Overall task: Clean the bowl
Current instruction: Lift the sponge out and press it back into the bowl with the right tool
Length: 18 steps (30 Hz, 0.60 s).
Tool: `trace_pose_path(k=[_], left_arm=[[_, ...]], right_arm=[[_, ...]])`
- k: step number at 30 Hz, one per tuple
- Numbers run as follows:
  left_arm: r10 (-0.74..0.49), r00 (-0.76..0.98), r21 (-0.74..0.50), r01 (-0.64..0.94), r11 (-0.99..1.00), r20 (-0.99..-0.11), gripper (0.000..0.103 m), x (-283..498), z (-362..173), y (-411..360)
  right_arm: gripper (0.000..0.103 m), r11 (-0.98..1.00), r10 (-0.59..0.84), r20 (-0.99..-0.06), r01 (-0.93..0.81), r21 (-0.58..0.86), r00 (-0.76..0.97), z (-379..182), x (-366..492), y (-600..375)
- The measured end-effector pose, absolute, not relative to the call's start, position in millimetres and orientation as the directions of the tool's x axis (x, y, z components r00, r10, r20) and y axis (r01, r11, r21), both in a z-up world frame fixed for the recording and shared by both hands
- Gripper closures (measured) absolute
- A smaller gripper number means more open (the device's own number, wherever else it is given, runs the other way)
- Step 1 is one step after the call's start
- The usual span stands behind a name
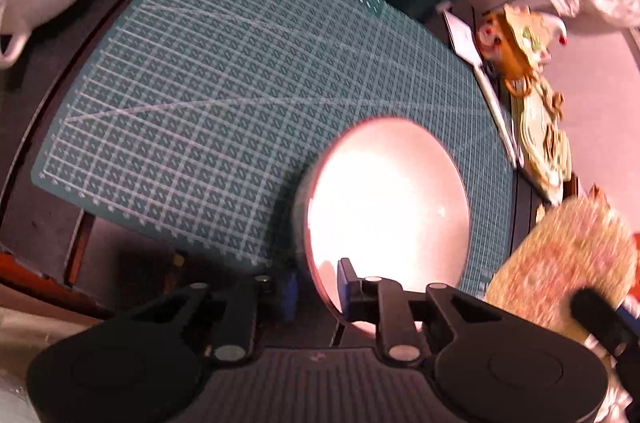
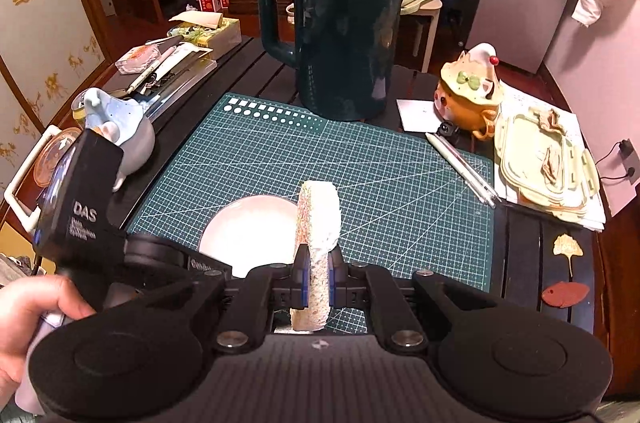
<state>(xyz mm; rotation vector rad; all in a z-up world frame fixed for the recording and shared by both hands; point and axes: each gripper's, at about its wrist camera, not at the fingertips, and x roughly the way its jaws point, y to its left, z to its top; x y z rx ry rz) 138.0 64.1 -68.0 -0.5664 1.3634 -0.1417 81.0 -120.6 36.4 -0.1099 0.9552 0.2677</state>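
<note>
A white bowl with a reddish rim rests on the green cutting mat. My left gripper is shut on the bowl's near rim, one blue pad inside and the other outside the wall. In the right wrist view the bowl lies low and left of centre, partly hidden behind the left gripper's body. My right gripper is shut on a pale speckled sponge, held upright on edge just over the bowl's right side. The sponge appears blurred at the right of the left wrist view.
A dark green kettle stands at the mat's far edge. A pale blue teapot sits to the left. On the right are an orange lidded jar, pens and stacked cream container lids. A hand grips the left tool.
</note>
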Motion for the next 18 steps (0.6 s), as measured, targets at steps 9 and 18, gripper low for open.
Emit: trace_pose_path(k=[9, 18], left_arm=[[-0.421, 0.266, -0.468, -0.147, 0.871, -0.867, 0.09, 162, -65, 65], [-0.426, 0.244, -0.47, -0.16, 0.868, -0.871, 0.09, 155, -62, 67]], right_arm=[[0.095, 0.954, 0.196, -0.833, -0.298, 0.04, 0.517, 20, 91, -111], [0.095, 0.954, 0.241, -0.873, -0.268, 0.133, 0.424, -14, 121, -92]])
